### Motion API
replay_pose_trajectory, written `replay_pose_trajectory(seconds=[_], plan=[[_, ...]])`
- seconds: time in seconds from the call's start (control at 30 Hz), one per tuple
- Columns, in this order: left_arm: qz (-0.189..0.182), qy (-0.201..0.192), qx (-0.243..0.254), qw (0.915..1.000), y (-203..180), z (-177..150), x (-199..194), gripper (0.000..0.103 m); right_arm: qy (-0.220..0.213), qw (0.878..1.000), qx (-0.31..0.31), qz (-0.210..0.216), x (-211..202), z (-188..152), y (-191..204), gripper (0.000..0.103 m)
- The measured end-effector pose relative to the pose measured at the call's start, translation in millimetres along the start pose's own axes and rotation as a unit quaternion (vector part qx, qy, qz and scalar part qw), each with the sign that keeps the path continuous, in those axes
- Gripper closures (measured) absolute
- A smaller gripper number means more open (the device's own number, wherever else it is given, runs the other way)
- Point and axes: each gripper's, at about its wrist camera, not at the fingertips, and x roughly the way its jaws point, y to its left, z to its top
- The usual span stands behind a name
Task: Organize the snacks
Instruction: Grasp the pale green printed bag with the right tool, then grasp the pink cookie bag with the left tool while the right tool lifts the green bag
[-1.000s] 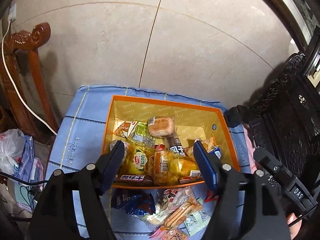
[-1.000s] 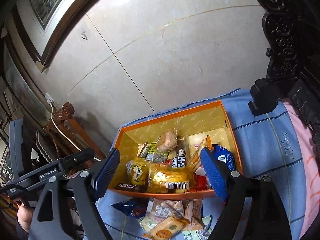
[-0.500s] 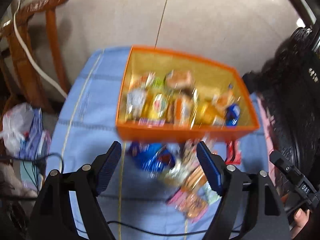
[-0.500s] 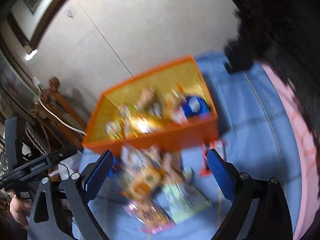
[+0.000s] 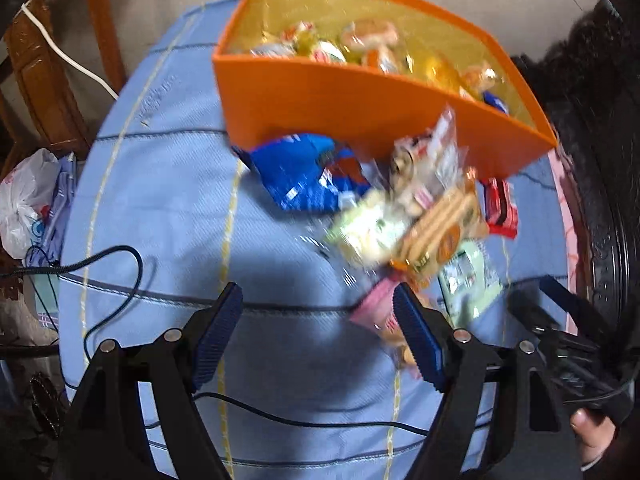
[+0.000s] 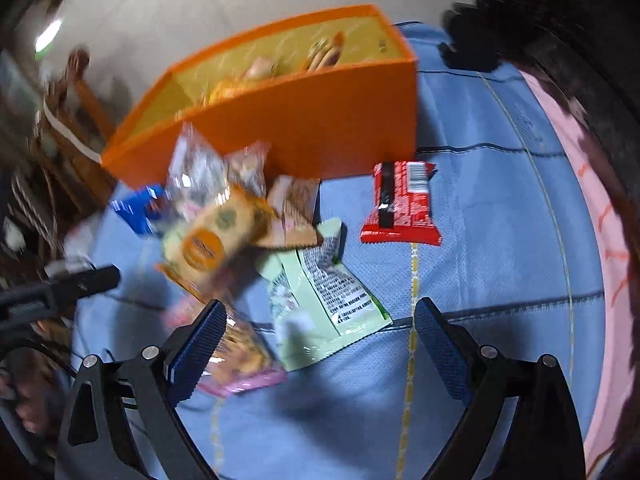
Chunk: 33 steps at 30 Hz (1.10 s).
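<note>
A loose heap of snack packets [image 6: 240, 232] lies on the blue cloth [image 6: 480, 280] just in front of the orange box [image 6: 320, 120], which already holds more snacks; a red packet [image 6: 400, 204] sits apart to the right, a pale green packet [image 6: 328, 300] nearest the right gripper [image 6: 318, 344]; its jaws stand wide and empty above the cloth; the left gripper [image 5: 320, 332] is likewise wide and holds nothing, a pink packet [image 5: 374, 308] just beyond its right finger.
</note>
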Motion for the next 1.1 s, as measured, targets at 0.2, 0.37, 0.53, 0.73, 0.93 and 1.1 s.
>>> replay_pose_trajectory(seconds=[0.2, 0.37, 0.53, 0.73, 0.93, 1.1], plan=[[0.010, 0.010, 0.003, 0.9999, -5, -1, 6, 0.027, 0.012, 0.999, -0.036, -0.005, 29, 12, 12, 0.009], [0.014, 0.015, -0.008, 0.9998, 0, 1, 12, 0.027, 0.037, 0.997, -0.066, -0.005, 56, 18, 24, 0.020], [0.011, 0.027, -0.013, 0.9995, 2, -4, 18, 0.026, 0.060, 0.995, -0.084, -0.016, 60, 12, 20, 0.059], [0.001, 0.044, 0.009, 0.9990, -15, -15, 27, 0.023, 0.040, 0.998, -0.053, 0.016, 17, -3, 1, 0.062], [-0.012, 0.084, 0.034, 0.9958, -41, -33, 54, 0.022, 0.029, 0.999, -0.028, 0.019, -15, -17, -22, 0.062], [-0.012, 0.095, 0.030, 0.9950, -60, -32, 65, 0.015, 0.027, 0.999, -0.018, 0.027, -20, -28, -26, 0.062]])
